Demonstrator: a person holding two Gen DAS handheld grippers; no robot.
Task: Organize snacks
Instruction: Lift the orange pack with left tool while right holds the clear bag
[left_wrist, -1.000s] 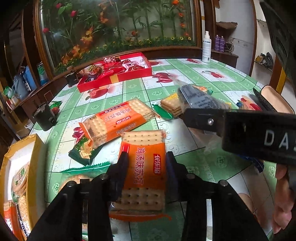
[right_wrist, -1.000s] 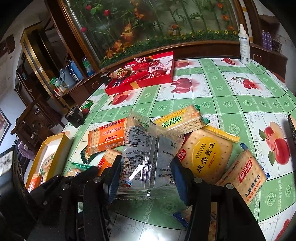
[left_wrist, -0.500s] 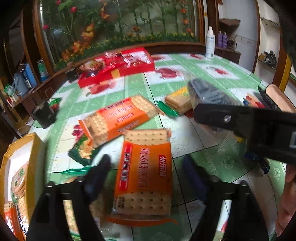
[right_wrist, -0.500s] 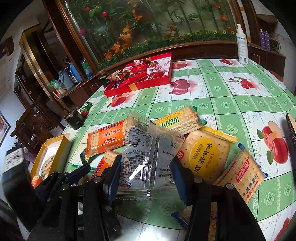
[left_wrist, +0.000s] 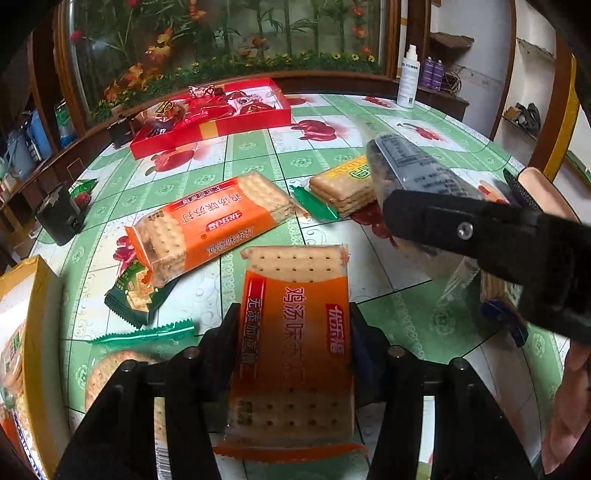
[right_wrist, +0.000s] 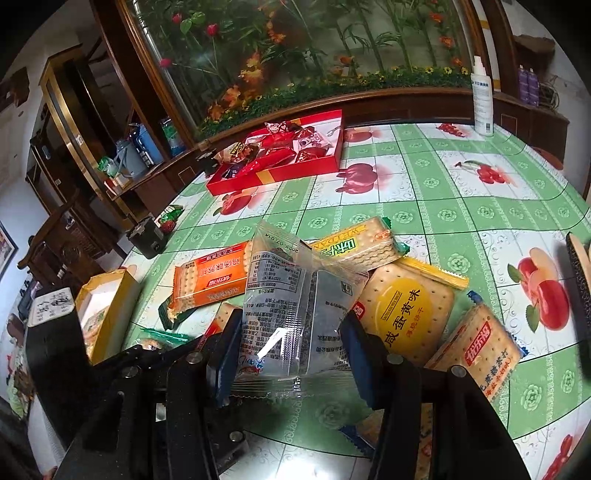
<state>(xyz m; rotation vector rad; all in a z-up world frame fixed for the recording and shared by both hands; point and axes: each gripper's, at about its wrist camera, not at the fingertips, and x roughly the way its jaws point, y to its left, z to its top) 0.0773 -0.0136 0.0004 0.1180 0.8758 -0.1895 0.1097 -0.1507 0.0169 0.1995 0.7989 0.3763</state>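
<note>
An orange cracker pack (left_wrist: 295, 295) lies lengthwise on the green-checked tablecloth (left_wrist: 406, 310). My left gripper (left_wrist: 293, 332) straddles its middle with the jaws closing, and both pads touch the pack's long sides. My right gripper (right_wrist: 291, 347) is shut on a clear packet with dark contents (right_wrist: 295, 295), held tilted above the snack pile. In the left wrist view that packet (left_wrist: 410, 166) and one of the right fingers (left_wrist: 461, 229) hang at the right.
A second orange pack (left_wrist: 214, 225), a green-ended cracker pack (left_wrist: 343, 184), a yellow-labelled pack (right_wrist: 406, 314) and another cracker pack (right_wrist: 480, 350) lie around. A red box (left_wrist: 221, 125) holds sweets at the back. A yellow box (left_wrist: 37, 295) stands left, near a black block (left_wrist: 59, 218).
The left jaws let go of the orange pack, spread wide, then closed on it again. The right gripper and its clear packet have not moved.
</note>
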